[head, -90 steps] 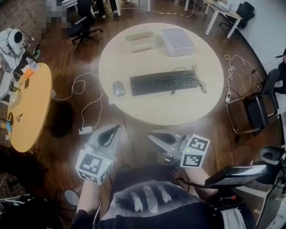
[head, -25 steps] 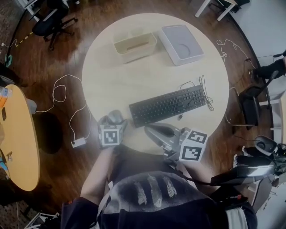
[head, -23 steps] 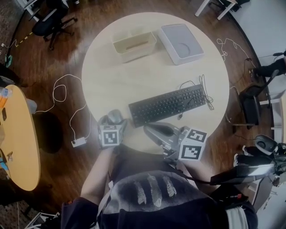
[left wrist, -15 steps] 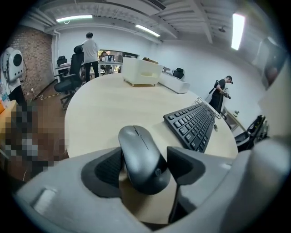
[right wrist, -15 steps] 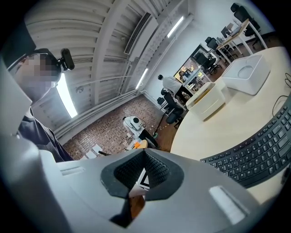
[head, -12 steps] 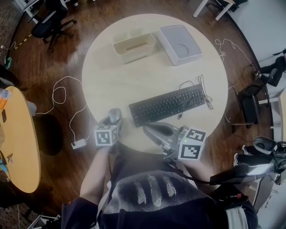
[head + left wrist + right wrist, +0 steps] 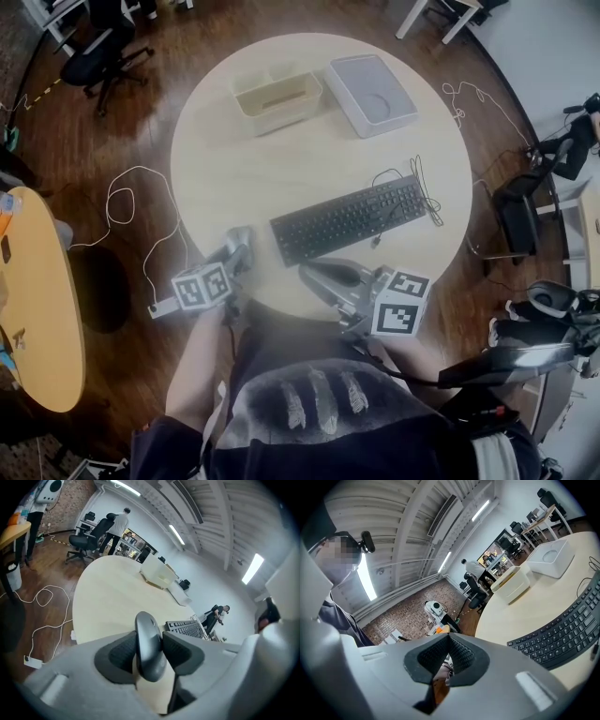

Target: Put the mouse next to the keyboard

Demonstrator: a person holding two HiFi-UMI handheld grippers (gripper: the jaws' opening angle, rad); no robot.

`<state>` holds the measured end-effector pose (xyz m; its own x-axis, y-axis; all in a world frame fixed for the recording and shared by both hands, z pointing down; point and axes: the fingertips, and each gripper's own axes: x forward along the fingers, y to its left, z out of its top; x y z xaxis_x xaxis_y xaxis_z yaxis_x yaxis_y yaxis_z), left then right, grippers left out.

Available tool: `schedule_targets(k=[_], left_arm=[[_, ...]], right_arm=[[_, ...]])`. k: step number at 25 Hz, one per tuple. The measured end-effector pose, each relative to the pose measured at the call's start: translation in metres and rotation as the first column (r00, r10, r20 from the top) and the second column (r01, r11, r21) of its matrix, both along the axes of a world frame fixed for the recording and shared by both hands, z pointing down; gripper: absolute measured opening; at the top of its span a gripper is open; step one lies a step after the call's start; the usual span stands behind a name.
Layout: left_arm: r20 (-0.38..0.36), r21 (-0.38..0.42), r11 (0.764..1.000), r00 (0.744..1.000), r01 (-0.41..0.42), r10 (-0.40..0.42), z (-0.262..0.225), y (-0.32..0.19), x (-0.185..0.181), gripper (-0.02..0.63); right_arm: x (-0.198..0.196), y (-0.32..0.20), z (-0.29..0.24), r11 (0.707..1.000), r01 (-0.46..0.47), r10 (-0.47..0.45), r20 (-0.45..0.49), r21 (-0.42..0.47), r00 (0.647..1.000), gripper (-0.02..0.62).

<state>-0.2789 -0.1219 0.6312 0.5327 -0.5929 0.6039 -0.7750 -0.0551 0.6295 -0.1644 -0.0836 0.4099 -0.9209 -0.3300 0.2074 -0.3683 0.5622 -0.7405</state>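
Between the closing left tongs (image 7: 150,652), the mouse (image 7: 148,637)

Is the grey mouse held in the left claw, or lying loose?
Held. In the left gripper view the mouse sits between the closing jaws of the left gripper, which press against both its sides.

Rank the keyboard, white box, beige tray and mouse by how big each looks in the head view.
1. keyboard, the longest
2. white box, close behind the keyboard
3. beige tray
4. mouse, clearly smallest
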Motion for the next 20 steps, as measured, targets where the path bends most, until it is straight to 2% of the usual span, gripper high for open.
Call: schedule_targets(k=[4,10,12,16,20], left_arm=[[-0.042,0.011,0.999,0.998,0.036,-0.035,-0.008,-0.004,-0.008,0.172],[-0.167,0.042,0.997,0.984,0.069,-0.061,-0.033,-0.001,-0.010,0.158],[-0.236,0.051,0.995,0.969,0.088,-0.073,-0.041,-0.001,-0.008,0.152],[-0.388,0.056,0.987,0.914,0.153,-0.120,-0.054,-0.005,-0.010,0.147],[-0.429,0.095,0.985,0.899,0.147,-0.093,-0.076,-0.004,-0.009,0.140]], right_arm=[[-0.005,0.001,0.000,1.000,0.004,-0.004,-0.008,0.006,1.000,-0.002],[-0.011,0.005,0.001,1.000,0.023,-0.023,-0.008,-0.001,1.000,-0.002],[-0.014,0.006,0.005,0.999,0.030,-0.030,-0.013,-0.011,0.999,-0.002],[-0.018,0.007,0.014,0.998,0.041,-0.041,0.003,-0.046,0.999,-0.002],[-0.020,0.005,0.022,0.997,0.061,-0.062,-0.019,-0.049,0.998,-0.002]])
